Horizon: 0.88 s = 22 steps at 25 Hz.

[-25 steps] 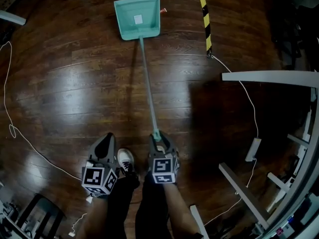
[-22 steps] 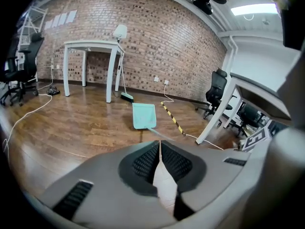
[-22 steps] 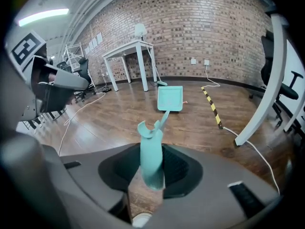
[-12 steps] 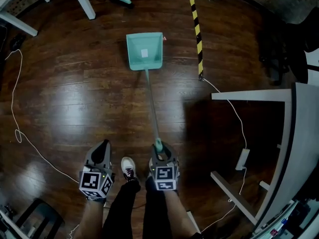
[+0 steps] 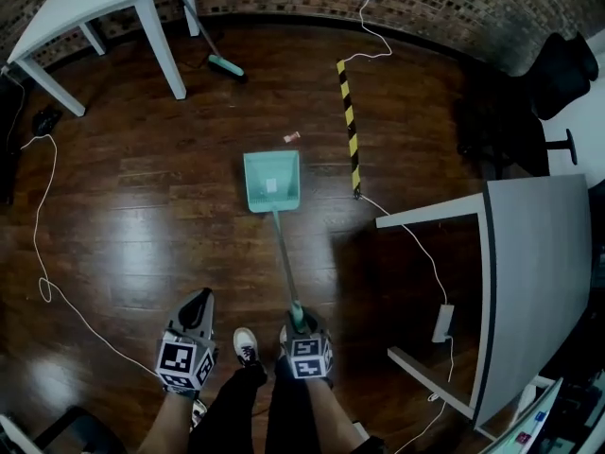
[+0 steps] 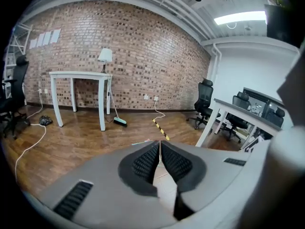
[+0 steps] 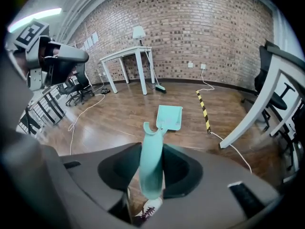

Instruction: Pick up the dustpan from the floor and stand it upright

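Note:
A mint-green dustpan [image 5: 272,182] rests with its pan on the dark wooden floor, its long thin handle [image 5: 284,263] slanting up toward me. My right gripper [image 5: 299,325] is shut on the handle's thick green grip [image 7: 151,166], which stands between the dark pads with its hooked end [image 7: 153,128] sticking out beyond them. The pan [image 7: 170,117] shows past the jaws in the right gripper view. My left gripper [image 5: 197,303] hangs beside the right one, left of the person's shoes. Its ribbed pads [image 6: 144,162] meet with nothing between them.
A yellow-black striped strip [image 5: 348,126] lies right of the pan. A grey desk [image 5: 529,282] stands at the right, a white table [image 5: 90,3] at the far left with a broom [image 5: 225,64] beside it. White cables [image 5: 43,244] trail on the floor. A small scrap [image 5: 292,137] lies beyond the pan.
Both grippers have risen. The right one has lifted the handle end, so the handle stands steeper; the pan looks smaller and more of the room shows.

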### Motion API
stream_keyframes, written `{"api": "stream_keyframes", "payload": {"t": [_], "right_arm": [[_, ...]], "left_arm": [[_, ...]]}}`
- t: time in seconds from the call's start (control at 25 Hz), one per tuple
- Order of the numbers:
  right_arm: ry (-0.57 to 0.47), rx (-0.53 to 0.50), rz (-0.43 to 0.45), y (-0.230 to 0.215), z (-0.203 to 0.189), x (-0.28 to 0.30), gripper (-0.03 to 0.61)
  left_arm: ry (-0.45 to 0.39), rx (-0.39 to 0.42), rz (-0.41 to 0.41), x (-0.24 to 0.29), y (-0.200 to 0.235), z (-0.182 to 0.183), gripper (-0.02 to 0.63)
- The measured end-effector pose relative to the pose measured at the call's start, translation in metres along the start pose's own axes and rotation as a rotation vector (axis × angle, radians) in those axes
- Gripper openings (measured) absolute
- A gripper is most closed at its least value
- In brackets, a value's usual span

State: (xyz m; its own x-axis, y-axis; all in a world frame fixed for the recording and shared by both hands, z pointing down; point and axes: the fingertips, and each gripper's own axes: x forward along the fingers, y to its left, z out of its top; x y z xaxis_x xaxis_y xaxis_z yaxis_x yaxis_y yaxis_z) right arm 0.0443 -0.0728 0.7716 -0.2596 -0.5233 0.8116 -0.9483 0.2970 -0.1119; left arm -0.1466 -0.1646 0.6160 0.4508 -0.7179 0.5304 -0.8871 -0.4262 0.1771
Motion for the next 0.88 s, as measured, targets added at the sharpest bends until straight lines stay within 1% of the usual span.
{"api": "stream_keyframes", "payload": {"t": [0.16, 0.32, 0.48, 0.56, 0.72, 0.88], "right_arm": [[0.028, 0.006, 0.004, 0.004, 0.003, -0.024, 0.13], [0.002, 0.02, -0.001, 0.002, 0.037, -0.035, 0.13], [-0.06, 0.047, -0.008, -0.007, 0.089, -0.035, 0.132], [-0.094, 0.058, -0.003, -0.013, 0.12, -0.033, 0.135], [-0.143, 0.048, -0.008, -0.029, 0.168, -0.024, 0.132], [-0.184, 0.059, -0.011, -0.041, 0.204, -0.012, 0.132]], "left_arm": [[-0.01, 0.038, -0.017, -0.02, -0.008, 0.03, 0.021], [-0.035, 0.059, 0.001, -0.026, 0.0, 0.065, 0.021], [-0.068, 0.078, 0.021, -0.021, 0.008, 0.102, 0.021], [-0.078, 0.081, 0.027, -0.014, 0.009, 0.115, 0.021], [-0.078, 0.072, 0.034, 0.001, 0.007, 0.128, 0.021], [-0.062, 0.061, 0.04, 0.012, 0.01, 0.128, 0.021]]}}
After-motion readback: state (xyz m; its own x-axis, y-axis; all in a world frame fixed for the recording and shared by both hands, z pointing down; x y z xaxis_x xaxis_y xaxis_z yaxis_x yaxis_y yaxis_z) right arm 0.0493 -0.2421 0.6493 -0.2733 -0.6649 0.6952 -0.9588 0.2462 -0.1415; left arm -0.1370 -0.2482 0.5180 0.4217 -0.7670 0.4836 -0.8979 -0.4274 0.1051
